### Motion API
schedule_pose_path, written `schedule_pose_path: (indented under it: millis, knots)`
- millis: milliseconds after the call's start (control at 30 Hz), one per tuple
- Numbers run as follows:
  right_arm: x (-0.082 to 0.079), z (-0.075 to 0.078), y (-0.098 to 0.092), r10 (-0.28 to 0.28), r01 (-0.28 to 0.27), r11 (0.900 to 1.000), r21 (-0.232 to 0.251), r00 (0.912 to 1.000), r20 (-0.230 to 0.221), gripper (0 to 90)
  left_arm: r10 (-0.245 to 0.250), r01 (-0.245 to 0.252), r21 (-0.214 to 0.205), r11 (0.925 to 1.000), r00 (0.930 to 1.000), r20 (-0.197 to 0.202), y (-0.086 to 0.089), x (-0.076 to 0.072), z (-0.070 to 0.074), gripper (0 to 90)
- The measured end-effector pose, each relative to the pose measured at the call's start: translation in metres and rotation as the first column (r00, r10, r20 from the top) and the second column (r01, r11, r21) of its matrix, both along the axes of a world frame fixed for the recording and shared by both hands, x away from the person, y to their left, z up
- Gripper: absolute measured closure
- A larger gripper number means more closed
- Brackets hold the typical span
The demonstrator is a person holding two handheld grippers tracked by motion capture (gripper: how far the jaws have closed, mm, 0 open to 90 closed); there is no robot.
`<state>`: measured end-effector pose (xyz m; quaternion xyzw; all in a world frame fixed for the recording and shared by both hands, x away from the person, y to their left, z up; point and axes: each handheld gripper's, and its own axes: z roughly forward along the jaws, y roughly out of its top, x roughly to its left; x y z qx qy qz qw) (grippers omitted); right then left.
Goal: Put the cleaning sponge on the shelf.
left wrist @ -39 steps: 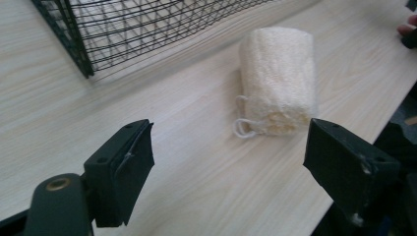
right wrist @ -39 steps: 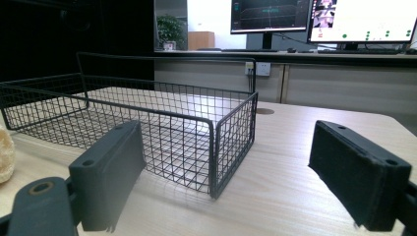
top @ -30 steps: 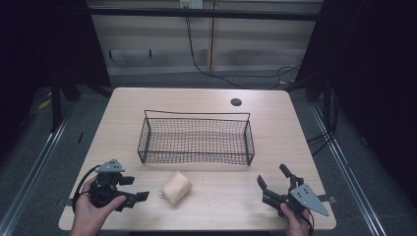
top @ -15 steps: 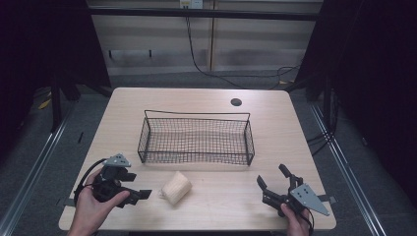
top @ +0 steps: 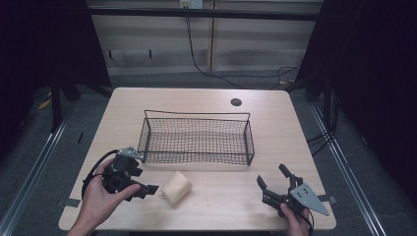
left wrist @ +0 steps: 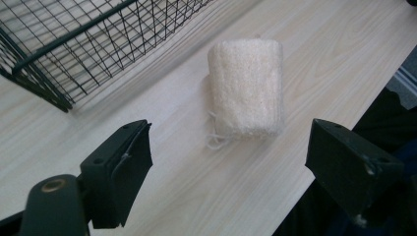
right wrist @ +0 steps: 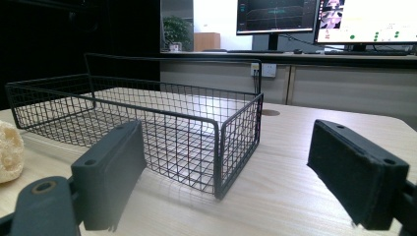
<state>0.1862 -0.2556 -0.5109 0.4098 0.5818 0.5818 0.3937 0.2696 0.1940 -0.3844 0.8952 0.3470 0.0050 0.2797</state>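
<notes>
The left gripper (top: 150,189) is hovering with its jaws spread wide, having just been opening, nothing between them. The loofah roll (top: 176,187) is lying on the table (top: 206,211) just beside it at three o'clock, clear of the wire basket (top: 196,138). The right gripper (top: 273,183) is sitting open too, gripping nothing.

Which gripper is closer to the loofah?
Left. The left gripper sits open right beside the loofah, not touching. The right gripper is far across the table.
</notes>
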Motion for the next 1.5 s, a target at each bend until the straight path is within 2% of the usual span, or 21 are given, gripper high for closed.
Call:
schedule_pose_path:
  millis: [100, 200, 333, 400, 500, 633, 667, 767, 933, 1000, 1067, 1233, 1500]
  knots:
    - [0.0, 0.0, 0.0, 0.0, 0.0, 1.0, 0.0, 1.0, 0.001, 13.6, -0.025, 0.026, 0.031, 0.9992, 0.999, -0.037, -0.011, 0.003, 0.002, 17.1]
    - [0.0, 0.0, 0.0, -0.001, 0.001, 1.0, 0.001, 1.0, -0.001, 13.6, -0.057, 0.06, 0.037, 0.9975, 0.9963, -0.064, -0.022, 0.006, 0.002, 17.1]
    - [0.0, 0.0, 0.0, -0.001, 0.001, 1.0, 0.001, 1.0, -0.002, 13.6, -0.08, 0.087, 0.067, 0.9939, 0.9912, -0.105, -0.031, 0.01, 0.0, 17.1]
    - [0.0, 0.0, 0.0, 0.0, 0.0, 1.0, 0.0, 1.0, -0.003, 13.6, -0.078, 0.086, 0.082, 0.9929, 0.9915, -0.105, -0.035, 0.012, 0.001, 17.1]
    - [0.0, 0.0, 0.0, 0.001, -0.001, 1.0, 0.0, 1.0, -0.003, 13.6, -0.092, 0.101, 0.07, 0.9925, 0.9893, -0.113, -0.039, 0.014, 0.002, 17.2]
    - [0.0, 0.0, 0.0, 0.001, -0.001, 1.0, 0.0, 1.0, -0.003, 13.6, -0.096, 0.106, 0.081, 0.9911, 0.9879, -0.122, -0.043, 0.014, 0.0, 17.1]
    - [0.0, 0.0, 0.0, 0.002, -0.002, 1.0, 0.001, 1.0, -0.002, 13.6, -0.091, 0.104, 0.097, 0.9899, 0.9874, -0.13, -0.045, 0.016, -0.004, 17.2]
    - [0.0, 0.0, 0.0, 0.003, -0.003, 1.0, 0.001, 1.0, 0.0, 13.6, -0.098, 0.112, 0.09, 0.9896, 0.984, -0.149, -0.047, 0.017, -0.012, 17.1]
    - [0.0, 0.0, 0.0, 0.006, -0.006, 1.0, -0.001, 1.0, -0.004, 13.6, -0.098, 0.116, 0.106, 0.9876, 0.9826, -0.158, -0.052, 0.021, -0.024, 18.1]
    - [0.0, 0.0, 0.0, 0.007, -0.007, 1.0, 0.0, 1.0, -0.004, 13.6, -0.101, 0.122, 0.119, 0.9853, 0.9798, -0.173, -0.055, 0.022, -0.029, 18.0]
    - [0.0, 0.0, 0.0, 0.008, -0.008, 1.0, -0.001, 0.9999, -0.006, 13.6, -0.109, 0.133, 0.129, 0.9827, 0.9777, -0.18, -0.057, 0.024, -0.032, 18.0]
    - [0.0, 0.0, 0.0, 0.01, -0.01, 1.0, -0.002, 0.9999, -0.007, 13.7, -0.098, 0.124, 0.137, 0.9827, 0.9787, -0.18, -0.06, 0.026, -0.036, 18.0]
    - [0.001, 0.0, 0.0, 0.01, -0.01, 1.0, -0.001, 0.9999, -0.007, 13.6, -0.101, 0.135, 0.154, 0.9788, 0.9729, -0.208, -0.064, 0.029, -0.046, 18.0]
